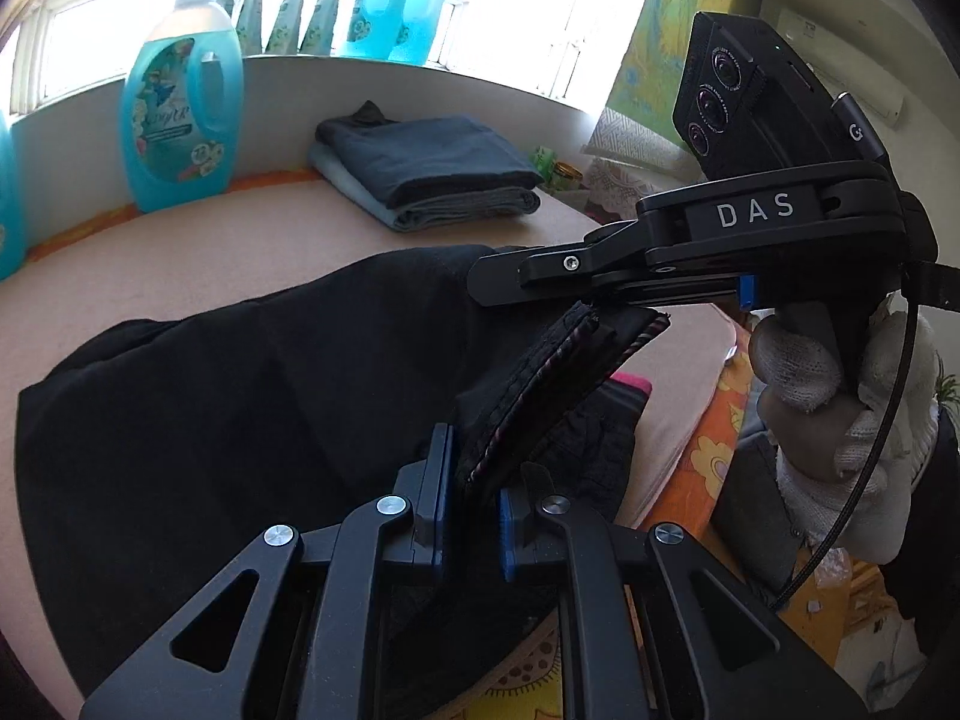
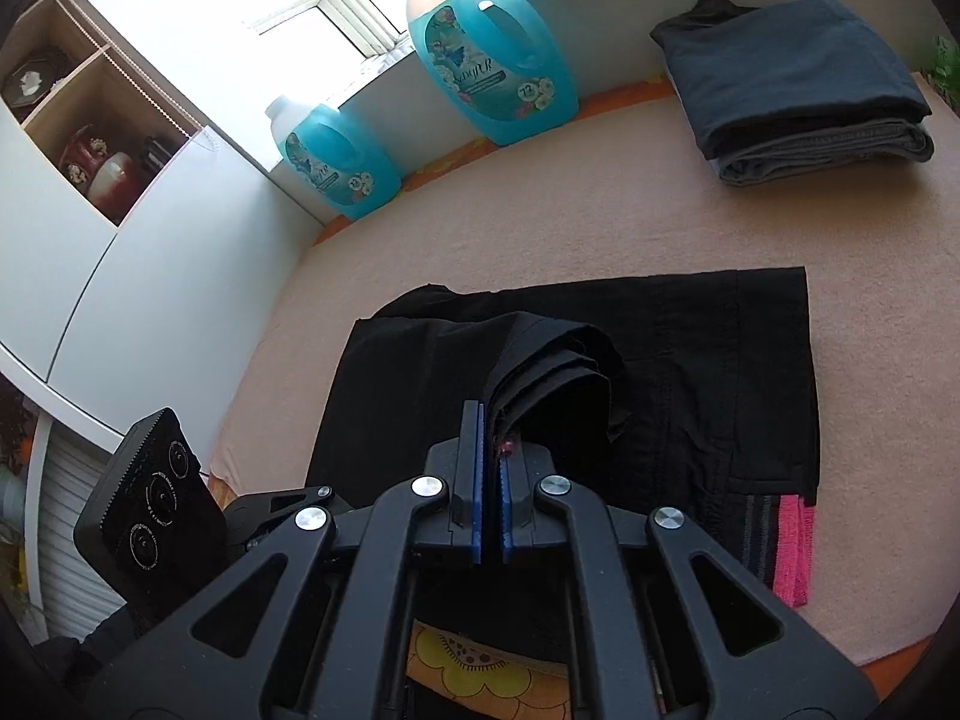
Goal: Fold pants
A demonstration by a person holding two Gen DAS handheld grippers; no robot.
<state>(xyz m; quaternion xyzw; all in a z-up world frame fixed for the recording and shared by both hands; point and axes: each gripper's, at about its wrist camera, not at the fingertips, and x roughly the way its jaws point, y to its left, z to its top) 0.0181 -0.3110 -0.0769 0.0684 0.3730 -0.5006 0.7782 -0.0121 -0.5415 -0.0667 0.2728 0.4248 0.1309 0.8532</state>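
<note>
Black pants (image 1: 240, 408) lie on a beige padded surface (image 1: 180, 276), partly folded. Their waistband (image 1: 540, 396), with pink stitching, is lifted off the surface. My left gripper (image 1: 474, 480) is shut on the waistband's near end. My right gripper (image 1: 606, 303) enters from the right in the left wrist view, held by a gloved hand, and is shut on the waistband's other end. In the right wrist view the right gripper (image 2: 493, 450) pinches bunched black fabric (image 2: 558, 372) above the flat pants (image 2: 690, 372). A pink and grey striped band (image 2: 786, 546) shows at the pants' near right edge.
A stack of folded dark and grey garments (image 1: 432, 174) (image 2: 798, 90) sits at the back of the surface. Blue detergent bottles (image 1: 180, 114) (image 2: 492, 54) stand along the window wall. A white cabinet (image 2: 120, 276) is at the left. An orange flowered cloth (image 1: 714, 450) covers the surface's edge.
</note>
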